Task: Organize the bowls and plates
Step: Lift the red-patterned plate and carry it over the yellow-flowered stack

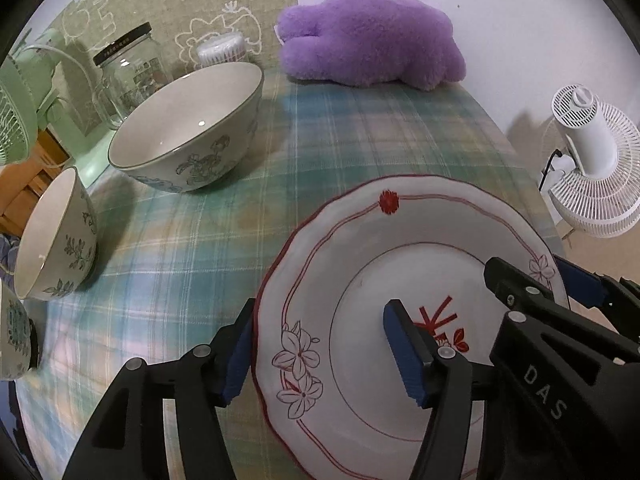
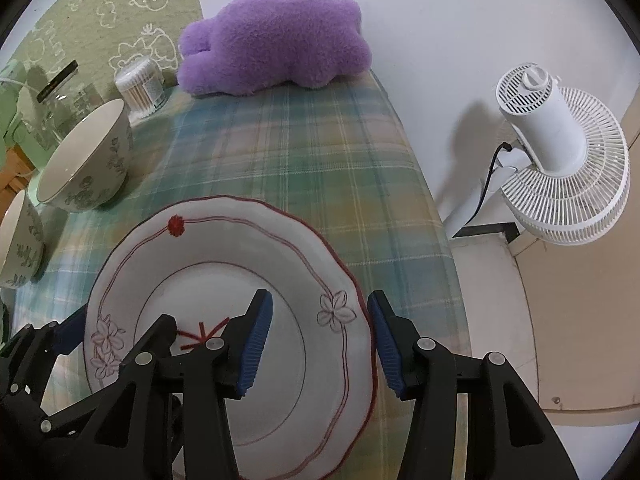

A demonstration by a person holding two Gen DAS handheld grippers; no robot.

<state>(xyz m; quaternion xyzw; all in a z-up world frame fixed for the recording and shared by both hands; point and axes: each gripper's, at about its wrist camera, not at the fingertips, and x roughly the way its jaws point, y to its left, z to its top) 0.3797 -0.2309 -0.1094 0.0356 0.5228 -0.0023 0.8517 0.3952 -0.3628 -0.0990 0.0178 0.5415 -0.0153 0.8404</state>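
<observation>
Now, from the left wrist, the left gripper (image 1: pixel 324 350) straddles the left rim of the white red-trimmed scalloped plate (image 1: pixel 400 248) on the green plaid tablecloth (image 1: pixel 320 136), jaws released. From the right wrist, the right gripper (image 2: pixel 320 344) straddles its right rim, likewise unclenched.
</observation>
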